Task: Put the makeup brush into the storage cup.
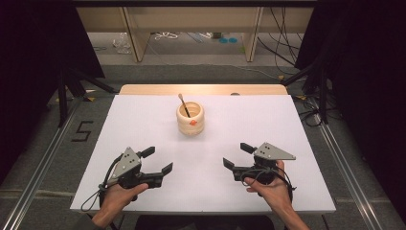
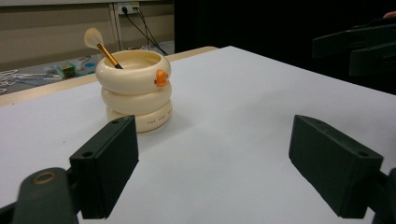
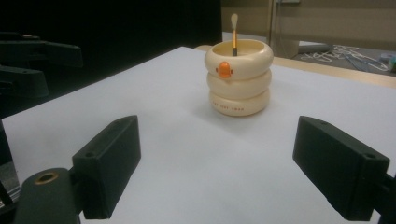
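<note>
A white table [image 1: 143,143] with a light wood far edge stands on grey floor [image 1: 201,72]. Black curtains [image 1: 28,43] hang on both sides. Beyond it, a pale wooden bench frame [image 1: 136,33] has cables [image 1: 282,38] and small clutter underneath. Metal rails [image 1: 43,158] flank the table, and a "5" [image 1: 82,130] marks the floor at left.

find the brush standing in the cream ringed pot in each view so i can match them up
High view: the brush sits upper centre, leaning up-left out of the pot.
Left gripper view: upper left, pale tip tilted left above the rim.
Right gripper view: top, right of centre, nearly upright.
Shared landmark: the orange beak on the pot's top ring.
</note>
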Available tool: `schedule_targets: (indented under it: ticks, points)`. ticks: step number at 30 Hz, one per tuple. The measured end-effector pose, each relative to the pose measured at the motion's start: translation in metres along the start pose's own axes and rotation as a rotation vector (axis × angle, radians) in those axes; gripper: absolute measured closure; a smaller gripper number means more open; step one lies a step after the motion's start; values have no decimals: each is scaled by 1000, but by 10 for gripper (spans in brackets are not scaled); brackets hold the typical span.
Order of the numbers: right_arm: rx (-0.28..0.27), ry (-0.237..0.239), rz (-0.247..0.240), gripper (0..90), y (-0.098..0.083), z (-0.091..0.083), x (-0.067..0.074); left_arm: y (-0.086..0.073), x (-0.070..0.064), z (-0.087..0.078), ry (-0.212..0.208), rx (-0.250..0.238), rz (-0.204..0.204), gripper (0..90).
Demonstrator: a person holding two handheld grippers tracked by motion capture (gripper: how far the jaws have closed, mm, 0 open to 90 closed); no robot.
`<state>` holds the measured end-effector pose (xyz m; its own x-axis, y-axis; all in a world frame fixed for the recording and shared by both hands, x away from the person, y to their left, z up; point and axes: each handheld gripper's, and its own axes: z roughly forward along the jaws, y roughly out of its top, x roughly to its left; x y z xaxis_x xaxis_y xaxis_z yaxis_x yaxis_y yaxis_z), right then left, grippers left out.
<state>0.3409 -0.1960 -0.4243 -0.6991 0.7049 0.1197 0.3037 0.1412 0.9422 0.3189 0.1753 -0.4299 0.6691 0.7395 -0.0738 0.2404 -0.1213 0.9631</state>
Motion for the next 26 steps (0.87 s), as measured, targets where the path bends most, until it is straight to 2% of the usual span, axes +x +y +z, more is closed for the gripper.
schedule_targets:
  ticks: [3, 5, 9, 11, 26]
  points:
    - [5, 0, -3, 158, -1, -2, -1, 0, 0, 0, 1, 1, 0, 157]
    - [4, -16, -2, 158, -1, -3, -2, 0, 0, 0, 2, 2, -4, 157]
    - [-10, -9, 13, 158, -2, -3, -5, 0, -1, 0, 2, 1, -8, 157]
    - [1, -23, 10, 158, -2, -4, -5, 0, 0, 0, 2, 1, -8, 157]
    - [-5, -4, 10, 158, -4, 0, -4, 0, 0, 0, 2, 2, -9, 157]
